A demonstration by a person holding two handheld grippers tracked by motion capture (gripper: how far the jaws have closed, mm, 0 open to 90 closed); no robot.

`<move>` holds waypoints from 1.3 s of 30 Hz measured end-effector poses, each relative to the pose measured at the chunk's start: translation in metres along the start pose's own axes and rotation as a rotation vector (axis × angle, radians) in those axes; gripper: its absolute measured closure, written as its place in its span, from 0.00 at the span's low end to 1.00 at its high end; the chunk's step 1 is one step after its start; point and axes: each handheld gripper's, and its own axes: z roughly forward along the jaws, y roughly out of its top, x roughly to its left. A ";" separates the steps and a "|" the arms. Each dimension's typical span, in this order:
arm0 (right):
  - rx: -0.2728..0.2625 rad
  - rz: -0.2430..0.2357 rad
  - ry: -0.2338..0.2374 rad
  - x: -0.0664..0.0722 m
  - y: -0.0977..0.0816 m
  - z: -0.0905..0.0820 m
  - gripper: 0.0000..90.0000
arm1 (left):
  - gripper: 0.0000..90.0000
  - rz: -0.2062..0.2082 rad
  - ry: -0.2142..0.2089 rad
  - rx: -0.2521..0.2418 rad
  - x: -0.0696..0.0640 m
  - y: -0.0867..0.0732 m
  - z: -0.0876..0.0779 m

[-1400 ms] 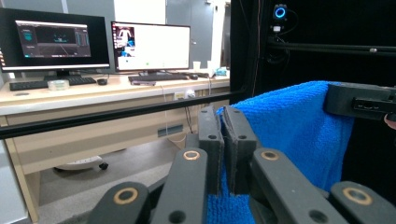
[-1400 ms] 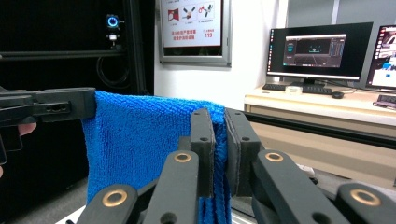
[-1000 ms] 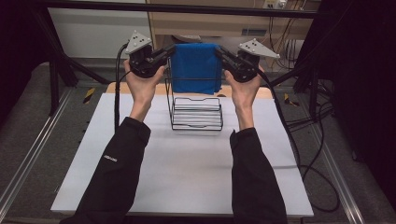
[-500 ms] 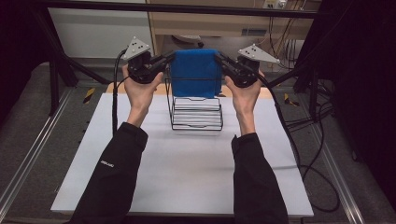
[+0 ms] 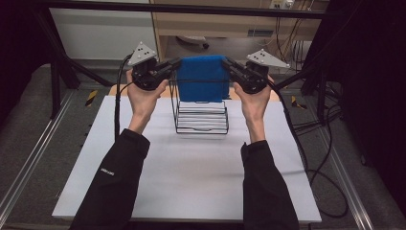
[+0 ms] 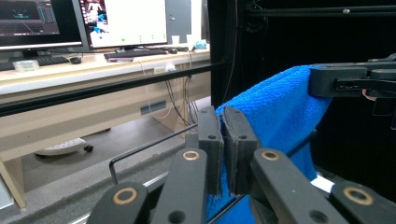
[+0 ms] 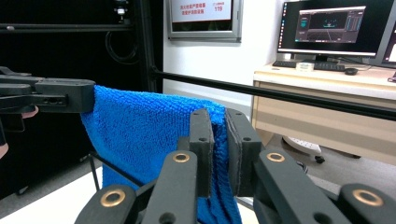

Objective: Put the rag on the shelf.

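Note:
A blue towel hangs stretched between my two grippers above a black wire rack at the far middle of the white table. My left gripper is shut on the towel's upper left corner; its own view has the jaws pinching the blue cloth at the left gripper. At the upper right corner my right gripper is shut on the towel; the right gripper pinches the edge. The towel's lower part hangs inside the rack's upright wires.
The wire rack's base holds several horizontal bars. A black frame bar crosses behind the table. Cables trail off the right side. Desks with monitors stand beyond the table.
Both grippers and the towel have risen slightly and moved a little farther from me. The grip on each corner is unchanged.

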 end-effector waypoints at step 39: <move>0.124 -0.023 0.073 0.007 -0.020 -0.014 0.90 | 0.84 -0.006 -0.045 0.141 -0.006 -0.017 -0.015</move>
